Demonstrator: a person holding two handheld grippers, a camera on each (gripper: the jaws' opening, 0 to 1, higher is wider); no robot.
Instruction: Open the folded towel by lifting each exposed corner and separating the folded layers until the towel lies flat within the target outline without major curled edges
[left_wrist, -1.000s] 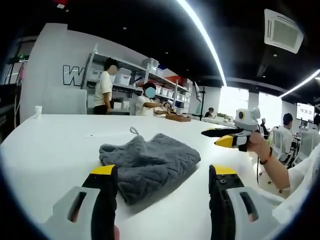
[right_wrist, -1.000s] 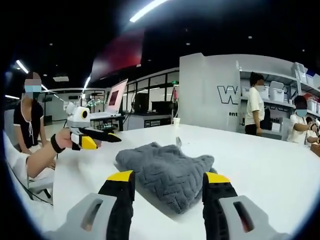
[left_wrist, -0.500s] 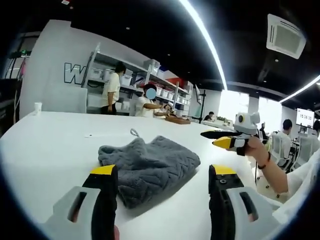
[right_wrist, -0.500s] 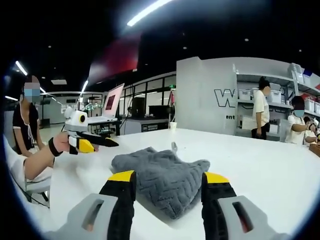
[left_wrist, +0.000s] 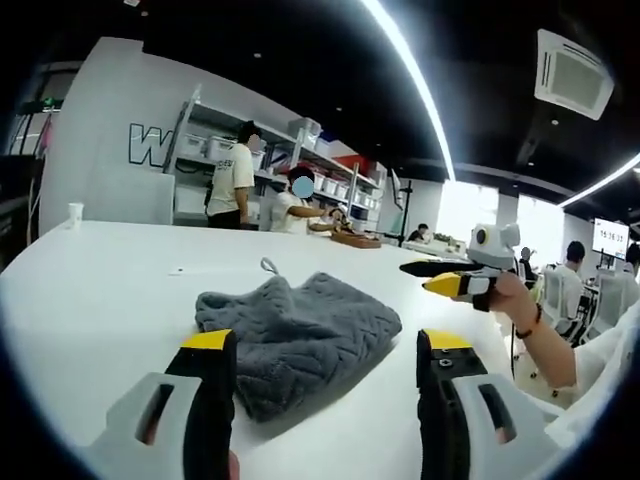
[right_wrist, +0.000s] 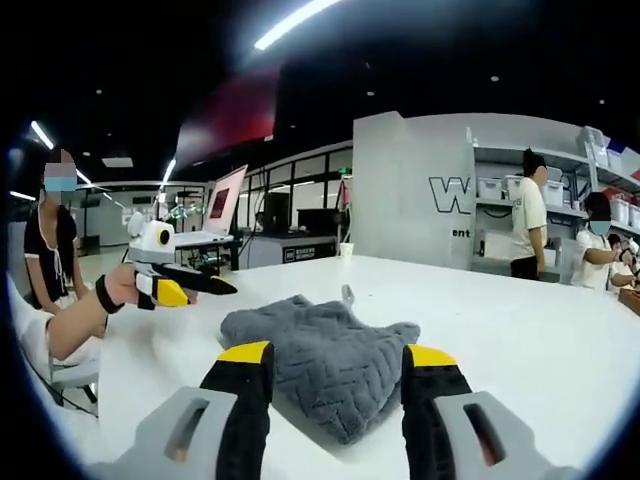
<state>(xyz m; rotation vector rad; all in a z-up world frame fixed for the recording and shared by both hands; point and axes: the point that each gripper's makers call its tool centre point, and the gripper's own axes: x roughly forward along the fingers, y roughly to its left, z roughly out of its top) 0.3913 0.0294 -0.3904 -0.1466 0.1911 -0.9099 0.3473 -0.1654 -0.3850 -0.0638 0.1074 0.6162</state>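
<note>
Left hand-held gripper (left_wrist: 320, 345) and right hand-held gripper (right_wrist: 325, 358) both hover above the white desk (left_wrist: 90, 290), jaws apart and holding nothing. Just beyond their tips lies the grey towel (left_wrist: 295, 325), bunched and folded near the desk's middle, hanging loop (left_wrist: 268, 264) at its far edge. By the look of it, unfolding has not begun: no corner is lifted, every layer remains to separate. No target outline can be made out, and the towel's near edge is hidden behind the jaws.
</note>
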